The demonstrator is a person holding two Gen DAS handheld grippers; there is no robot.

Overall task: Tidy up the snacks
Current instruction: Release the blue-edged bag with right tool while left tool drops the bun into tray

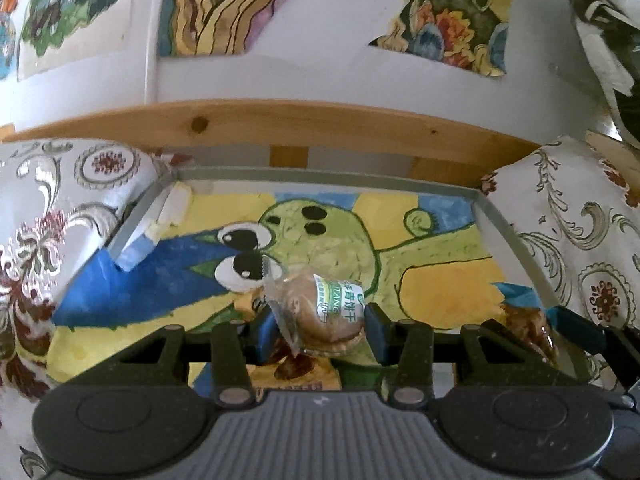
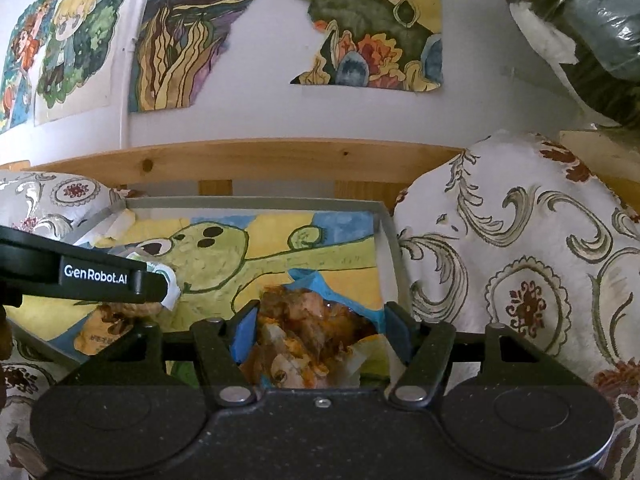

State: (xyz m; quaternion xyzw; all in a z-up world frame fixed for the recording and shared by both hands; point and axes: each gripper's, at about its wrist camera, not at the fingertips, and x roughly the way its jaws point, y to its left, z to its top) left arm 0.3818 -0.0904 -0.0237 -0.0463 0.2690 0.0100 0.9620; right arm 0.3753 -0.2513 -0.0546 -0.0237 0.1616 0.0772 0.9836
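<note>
Clear-wrapped biscuit (image 1: 320, 312) clamped in left gripper (image 1: 320, 330) | right gripper (image 2: 318, 336) clenches snack pack (image 2: 312, 336)

- The grey tray (image 1: 508, 232) has a low rim on its far, left and right sides; its painted floor lies open across the far half.
- A wooden rail (image 1: 280, 120) runs just beyond the far rim, walling that side.
- Patterned cloth (image 2: 520, 264) bulges up against the right rim, and more crowds the far left corner.
- The left gripper (image 2: 160, 284) reaches in from the left, just beside the right gripper (image 2: 316, 328), so the near middle is crowded.
</note>
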